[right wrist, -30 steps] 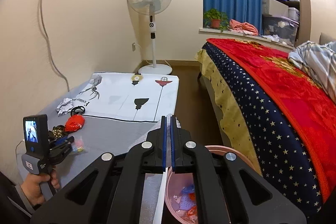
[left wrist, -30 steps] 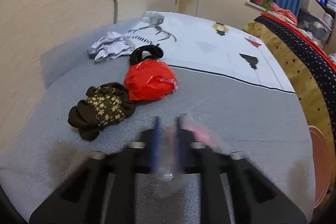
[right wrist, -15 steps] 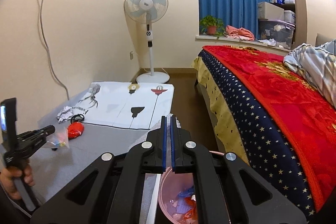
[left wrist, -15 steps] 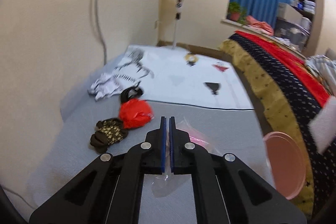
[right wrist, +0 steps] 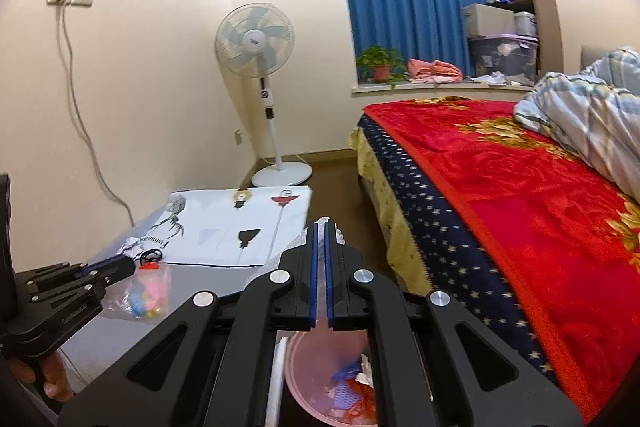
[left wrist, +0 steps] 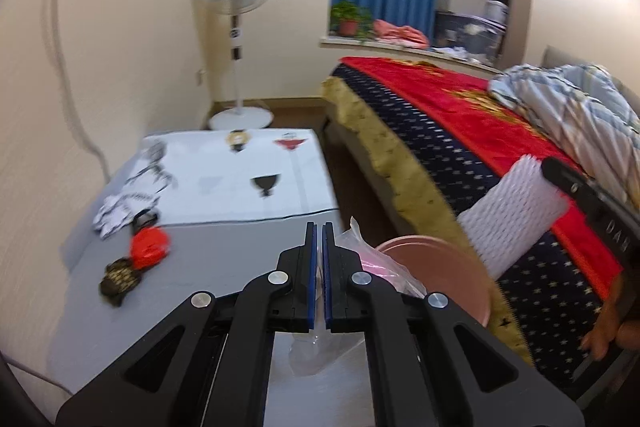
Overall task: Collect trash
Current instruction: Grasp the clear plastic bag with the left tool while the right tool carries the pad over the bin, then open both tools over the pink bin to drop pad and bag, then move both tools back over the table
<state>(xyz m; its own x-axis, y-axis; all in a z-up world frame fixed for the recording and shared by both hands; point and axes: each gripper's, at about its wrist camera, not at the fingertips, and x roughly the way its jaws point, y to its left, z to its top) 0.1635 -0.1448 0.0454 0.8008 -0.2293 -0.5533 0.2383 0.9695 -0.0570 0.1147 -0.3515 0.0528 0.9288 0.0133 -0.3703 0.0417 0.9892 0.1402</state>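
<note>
My left gripper (left wrist: 319, 227) is shut on a clear plastic bag (left wrist: 372, 259) with pink and coloured bits inside, held up in the air beside the pink bin (left wrist: 440, 263). In the right wrist view the left gripper (right wrist: 128, 265) shows at the left with the bag (right wrist: 146, 293) hanging from it. My right gripper (right wrist: 320, 225) is shut on a white foam net sleeve (right wrist: 339, 235), above the bin (right wrist: 308, 359), which holds several scraps. The left wrist view shows that sleeve (left wrist: 512, 211) in the right gripper (left wrist: 552, 169).
On the grey table (left wrist: 224, 259) lie a red wrapper (left wrist: 149, 247), a brown floral scrunchie (left wrist: 118, 277), crumpled paper (left wrist: 120, 209) and a black ring (left wrist: 144, 218). A bed with a red blanket (right wrist: 520, 187) stands to the right, a fan (right wrist: 256, 43) by the far wall.
My left gripper has risen off the table with the bag and swung right towards the pink bin. The right gripper has lifted a little with the foam sleeve.
</note>
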